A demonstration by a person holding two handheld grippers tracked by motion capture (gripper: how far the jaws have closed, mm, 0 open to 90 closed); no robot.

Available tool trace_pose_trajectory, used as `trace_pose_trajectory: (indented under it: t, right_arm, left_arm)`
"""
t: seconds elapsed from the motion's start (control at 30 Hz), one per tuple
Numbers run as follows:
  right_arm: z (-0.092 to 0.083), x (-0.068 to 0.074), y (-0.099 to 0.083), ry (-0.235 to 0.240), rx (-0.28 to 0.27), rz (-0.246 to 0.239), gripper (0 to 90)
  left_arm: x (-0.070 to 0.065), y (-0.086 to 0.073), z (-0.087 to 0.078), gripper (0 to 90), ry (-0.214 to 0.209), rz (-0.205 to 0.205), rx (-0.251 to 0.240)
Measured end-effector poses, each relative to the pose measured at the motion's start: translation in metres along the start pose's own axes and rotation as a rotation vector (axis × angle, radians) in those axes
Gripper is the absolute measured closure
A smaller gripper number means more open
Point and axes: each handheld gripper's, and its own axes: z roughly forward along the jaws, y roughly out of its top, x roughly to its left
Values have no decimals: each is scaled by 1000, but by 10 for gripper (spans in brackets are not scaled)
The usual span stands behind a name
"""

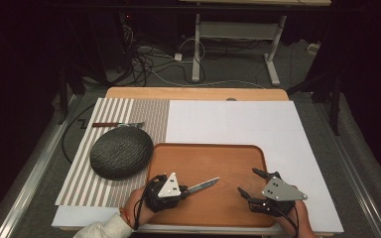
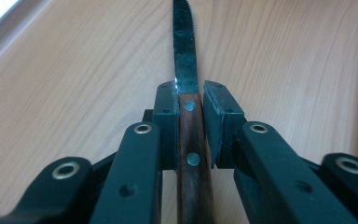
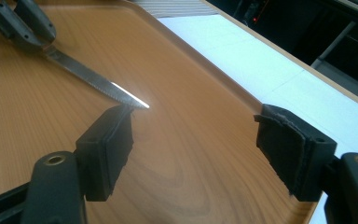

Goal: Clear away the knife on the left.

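A serrated knife with a brown wooden handle is held in my left gripper, which is shut on that handle. Its blade points right, low over the wooden tray; I cannot tell whether it touches the wood. In the right gripper view the blade runs from the left gripper toward my own left pad. My right gripper stands open over the tray's right side, its jaws wide apart with nothing between them.
A dark round textured plate lies on a striped placemat left of the tray. Behind it lies another wooden-handled utensil. A white sheet covers the table. The tray has a raised rim.
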Motion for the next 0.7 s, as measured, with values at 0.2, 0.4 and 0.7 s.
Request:
trace_pose_trajectory:
  t: [0.2,0.4,0.7]
  right_arm:
    - [0,0,0,-1,2,-1,275]
    - [0,-1,0,-4,-7,4,263]
    - [-1,0,0,-9,-10,7,262]
  left_arm:
    - [-2,1,2,730,2,22,21]
    - [-4,4,-3,677,-9,35,-25]
    - [-3,18,-5,869,-52,121,-46]
